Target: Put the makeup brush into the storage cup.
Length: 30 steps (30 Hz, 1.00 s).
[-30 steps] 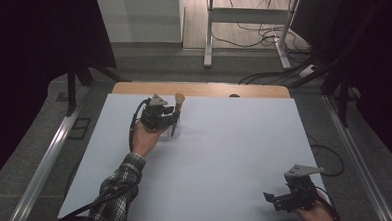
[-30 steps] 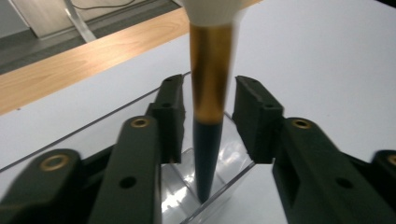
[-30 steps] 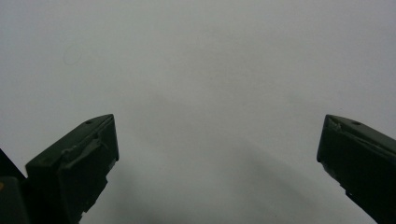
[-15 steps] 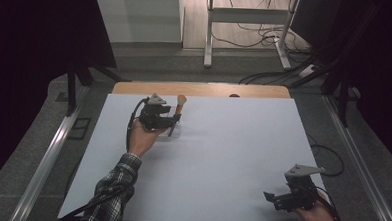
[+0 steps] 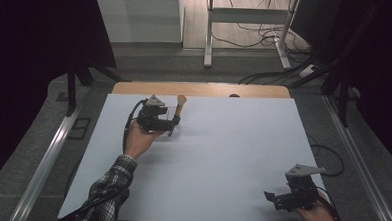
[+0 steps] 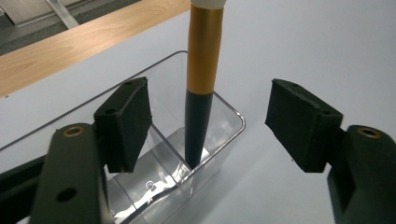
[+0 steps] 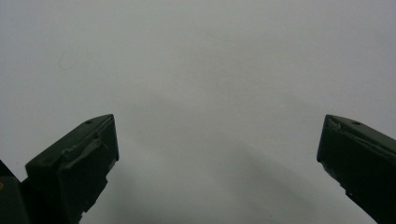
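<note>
White board is covering the surface, with a strip of bare wood showing along its far edge and cables lying on the floor beyond. A clear plastic holder, split into compartments, is standing near that far edge, and it serves as the landmark. A pen with a gold barrel and dark lower part is standing tip-down inside the holder, leaning against a divider. The left gripper is hovering right at the holder, one jaw over its near wall and the other outside it; its jaws have just been opening, and the pen is standing between them untouched by either pad. The right gripper is resting well away from the holder, at the near corner of the board, jaws spread wide with nothing between them. Placing the pen looks done; what seems left is drawing the left gripper clear without knocking it.
</note>
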Available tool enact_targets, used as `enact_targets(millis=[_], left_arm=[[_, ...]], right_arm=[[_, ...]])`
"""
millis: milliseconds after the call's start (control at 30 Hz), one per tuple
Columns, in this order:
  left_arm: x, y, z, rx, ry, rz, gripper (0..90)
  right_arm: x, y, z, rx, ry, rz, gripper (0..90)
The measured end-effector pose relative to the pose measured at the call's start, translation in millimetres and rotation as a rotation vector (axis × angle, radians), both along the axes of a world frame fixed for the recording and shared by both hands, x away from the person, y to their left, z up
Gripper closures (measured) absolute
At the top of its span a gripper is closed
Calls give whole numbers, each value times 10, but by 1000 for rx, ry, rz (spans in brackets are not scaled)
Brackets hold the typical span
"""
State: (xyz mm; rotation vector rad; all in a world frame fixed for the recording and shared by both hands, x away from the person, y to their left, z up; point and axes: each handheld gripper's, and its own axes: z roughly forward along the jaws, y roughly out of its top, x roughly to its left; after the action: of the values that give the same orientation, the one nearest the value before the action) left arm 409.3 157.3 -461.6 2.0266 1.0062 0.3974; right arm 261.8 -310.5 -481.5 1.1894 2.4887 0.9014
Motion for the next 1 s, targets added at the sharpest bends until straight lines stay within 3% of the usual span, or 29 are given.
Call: enact_targets(millis=[1000], left_arm=[[-241,96,2,-11,40,-27,116]], right_arm=[[8,-13,-1,13,-3,-17,0]])
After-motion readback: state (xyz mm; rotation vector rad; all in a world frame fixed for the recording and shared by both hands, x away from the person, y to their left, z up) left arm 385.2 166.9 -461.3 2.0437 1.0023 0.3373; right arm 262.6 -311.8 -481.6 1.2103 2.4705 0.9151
